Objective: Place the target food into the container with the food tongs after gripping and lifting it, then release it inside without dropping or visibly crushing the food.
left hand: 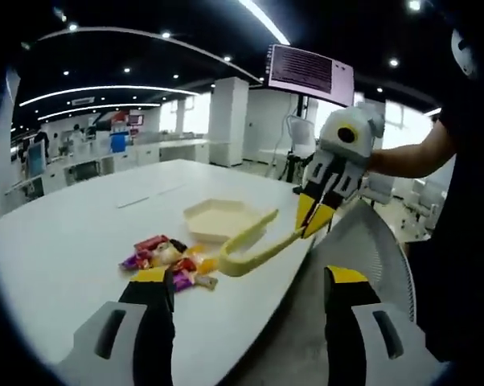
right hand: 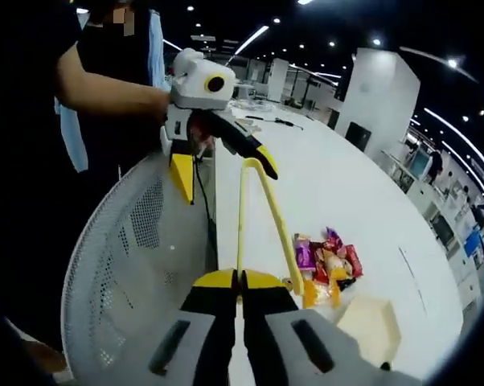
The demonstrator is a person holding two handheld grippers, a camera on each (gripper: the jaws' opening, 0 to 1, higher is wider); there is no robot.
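The right gripper point(left hand: 318, 211) is clamping the handle end of the yellow tongs point(left hand: 250, 249), whose tips are hovering by the pile of wrapped snacks point(left hand: 166, 257) on the counter point(left hand: 65, 233). The left gripper point(right hand: 222, 165) is hanging apart, holding nothing. Next, I judge, the tongs should be closing gently on one snack. The left gripper view is showing the tray point(left hand: 218, 217) whole; the right gripper view is cropping it.
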